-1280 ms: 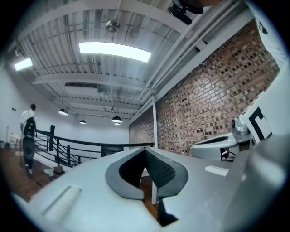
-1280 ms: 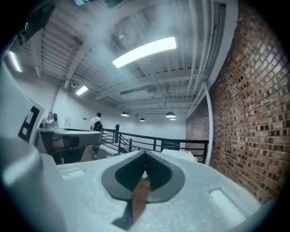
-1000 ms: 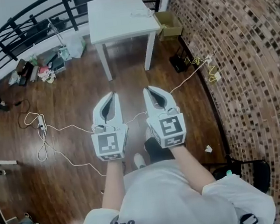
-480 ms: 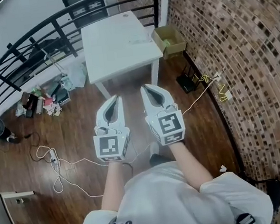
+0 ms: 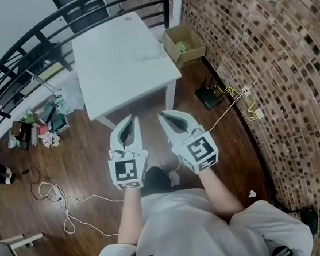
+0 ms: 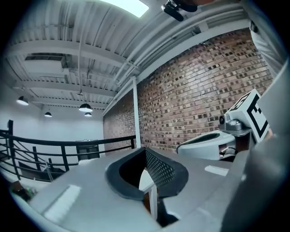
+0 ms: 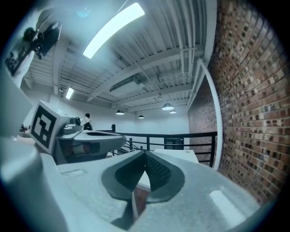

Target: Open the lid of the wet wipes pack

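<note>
- Nothing of the task itself is done yet: both tongs are held out in front of the person (image 5: 183,226) at the centre of the head view, well short of anything on the desk (image 5: 113,78)
- The left tongs (image 5: 132,120) are clenched, tips together, with nothing between them; the left gripper view shows only a corner and leg of the desk past the meeting pads
- The right tongs (image 5: 162,116) are likewise clenched on nothing; the right gripper view shows their ribbed pads pressed together, with the desk's edge beyond
- The desk is white and fills the upper middle of the head view, its near edge just above the tips of both tongs in the frame
- The only thing I can make out on it is a pale flat packet (image 5: 148,53) toward its far right corner, at the upper centre of the frame
- I take that packet for the wet wipes pack, though it is too small and washed out to show a lid, or whether one is up or down
- A cardboard box (image 5: 183,43) sits on the wooden floor (image 5: 83,163) just right of the desk, beside the brick wall (image 5: 266,53); it looks to have no part in the job
- What is left, as I judge it, is all of the work: close in on the desk, reach across to the packet, steady it with one pair of tongs, then catch the lid's edge with the other and lift it
</note>
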Motion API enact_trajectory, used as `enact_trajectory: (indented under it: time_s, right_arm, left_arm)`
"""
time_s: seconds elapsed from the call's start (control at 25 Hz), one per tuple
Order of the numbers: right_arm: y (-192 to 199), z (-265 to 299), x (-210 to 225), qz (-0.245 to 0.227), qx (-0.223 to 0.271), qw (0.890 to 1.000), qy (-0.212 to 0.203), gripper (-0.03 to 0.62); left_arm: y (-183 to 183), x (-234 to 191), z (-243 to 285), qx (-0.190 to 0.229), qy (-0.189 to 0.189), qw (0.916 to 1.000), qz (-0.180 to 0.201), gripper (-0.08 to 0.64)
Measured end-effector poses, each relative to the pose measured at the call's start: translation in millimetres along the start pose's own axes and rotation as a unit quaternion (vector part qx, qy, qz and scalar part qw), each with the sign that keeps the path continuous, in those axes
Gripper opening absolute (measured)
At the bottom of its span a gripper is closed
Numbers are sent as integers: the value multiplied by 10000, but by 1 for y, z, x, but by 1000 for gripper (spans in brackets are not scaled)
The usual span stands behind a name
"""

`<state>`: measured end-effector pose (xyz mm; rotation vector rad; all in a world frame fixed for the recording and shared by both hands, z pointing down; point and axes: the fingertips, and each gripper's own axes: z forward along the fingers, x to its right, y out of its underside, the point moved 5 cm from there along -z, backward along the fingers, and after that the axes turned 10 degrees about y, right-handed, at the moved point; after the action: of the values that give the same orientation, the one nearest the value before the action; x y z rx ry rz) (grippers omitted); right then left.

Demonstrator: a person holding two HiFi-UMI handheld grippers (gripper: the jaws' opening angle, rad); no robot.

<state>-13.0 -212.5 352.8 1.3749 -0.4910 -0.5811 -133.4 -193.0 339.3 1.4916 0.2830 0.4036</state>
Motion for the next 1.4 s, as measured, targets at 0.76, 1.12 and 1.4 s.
enact_trajectory:
  time_s: [0.76,1.12,1.4]
  right_arm:
    - [-39,311,137,-846,-301,9916,926,-11]
    - [41,375,190,-860,-1088,9869,822,-11]
    - [110,421,225,-1434,-1623,9740,663,-11]
  left_arm:
    - [31,-252,275,-60,613,9972,-429,16]
    - [131,-254,352,-1232,874,9841,-931,16]
    - [206,-258,409,-1726,829,9750,-1130,15]
